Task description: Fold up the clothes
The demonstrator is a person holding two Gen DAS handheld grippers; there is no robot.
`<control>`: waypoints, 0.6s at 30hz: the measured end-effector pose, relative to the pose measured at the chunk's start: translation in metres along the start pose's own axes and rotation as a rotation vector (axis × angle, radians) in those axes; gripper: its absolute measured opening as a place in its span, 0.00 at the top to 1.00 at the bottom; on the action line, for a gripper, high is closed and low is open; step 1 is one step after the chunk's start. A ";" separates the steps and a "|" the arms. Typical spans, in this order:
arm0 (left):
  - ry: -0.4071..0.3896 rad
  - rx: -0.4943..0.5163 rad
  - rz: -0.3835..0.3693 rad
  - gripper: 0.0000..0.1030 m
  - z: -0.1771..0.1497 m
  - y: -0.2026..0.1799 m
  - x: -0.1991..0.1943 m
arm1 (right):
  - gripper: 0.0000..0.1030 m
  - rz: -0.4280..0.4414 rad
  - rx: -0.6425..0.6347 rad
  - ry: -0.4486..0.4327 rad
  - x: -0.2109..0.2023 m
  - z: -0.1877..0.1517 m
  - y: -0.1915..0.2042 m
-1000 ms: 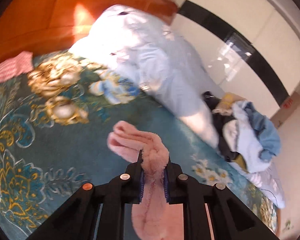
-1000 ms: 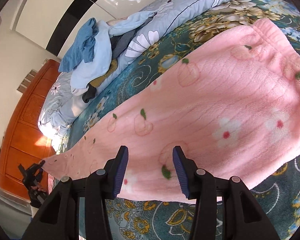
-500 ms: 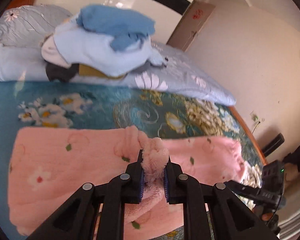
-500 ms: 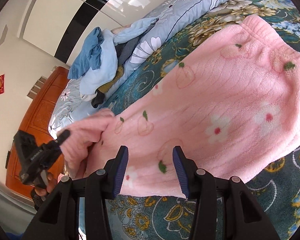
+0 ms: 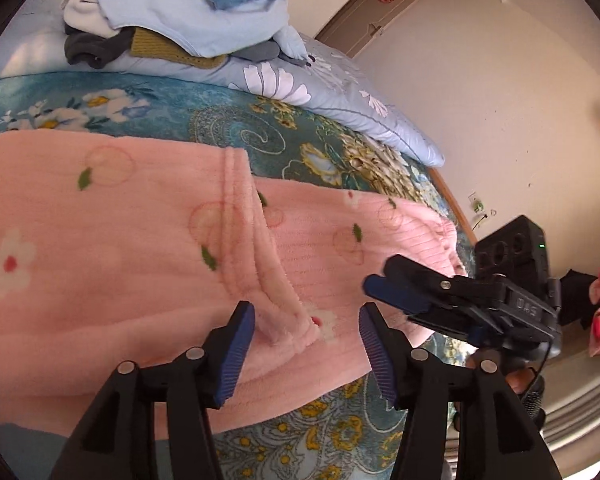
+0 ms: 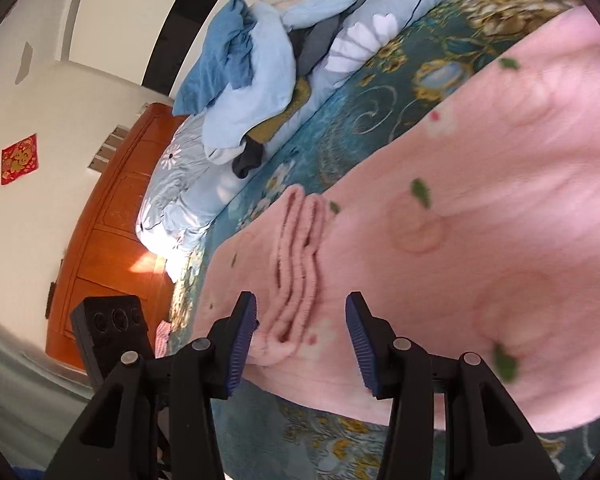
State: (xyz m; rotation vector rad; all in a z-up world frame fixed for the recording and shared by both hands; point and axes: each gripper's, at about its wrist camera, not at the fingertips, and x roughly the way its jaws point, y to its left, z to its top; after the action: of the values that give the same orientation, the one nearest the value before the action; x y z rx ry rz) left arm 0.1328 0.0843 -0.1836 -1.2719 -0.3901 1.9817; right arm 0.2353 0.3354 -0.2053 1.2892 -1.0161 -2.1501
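Item: pink fleece garment (image 5: 112, 248), printed with flowers and leaves; it lay spread across the teal floral bedspread (image 5: 168, 120), one end doubled back over the rest so that its ribbed cuff (image 5: 240, 216) sat on top, running from 12 o'clock down to 6 o'clock in the left wrist view; a lie that fits one fold already laid, judged from the overlap.

Item: left gripper (image 5: 306, 344); jaws spread wide, grasping nothing; it hung directly over the near end of the cuff, the cloth resting on the bed by its own weight.

Item: right gripper (image 6: 302, 344); likewise released and empty; poised over the same cuff end (image 6: 296, 264) from the opposite side, and visible at 3 o'clock in the left wrist view; probably placed to take up the folded edge, though that is a guess.

Item: heap of blue and grey clothes (image 5: 188, 12) at 12 o'clock, on a pale floral quilt (image 5: 340, 100); kept well apart from the working area.
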 end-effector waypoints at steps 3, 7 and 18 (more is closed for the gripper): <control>-0.116 -0.018 0.137 0.43 0.008 0.018 -0.041 | 0.42 0.028 0.016 0.062 0.032 0.007 0.008; -0.230 -0.047 0.472 0.40 0.010 0.062 -0.086 | 0.41 0.047 0.022 0.136 0.069 0.013 0.018; -0.183 -0.185 0.546 0.40 -0.025 0.120 -0.093 | 0.86 -0.088 -0.123 0.200 0.107 0.014 0.070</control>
State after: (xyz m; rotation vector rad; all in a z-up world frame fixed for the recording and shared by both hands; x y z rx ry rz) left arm 0.1262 -0.0680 -0.2061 -1.4243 -0.3436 2.5841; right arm 0.1723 0.2235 -0.2077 1.4789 -0.7477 -2.0613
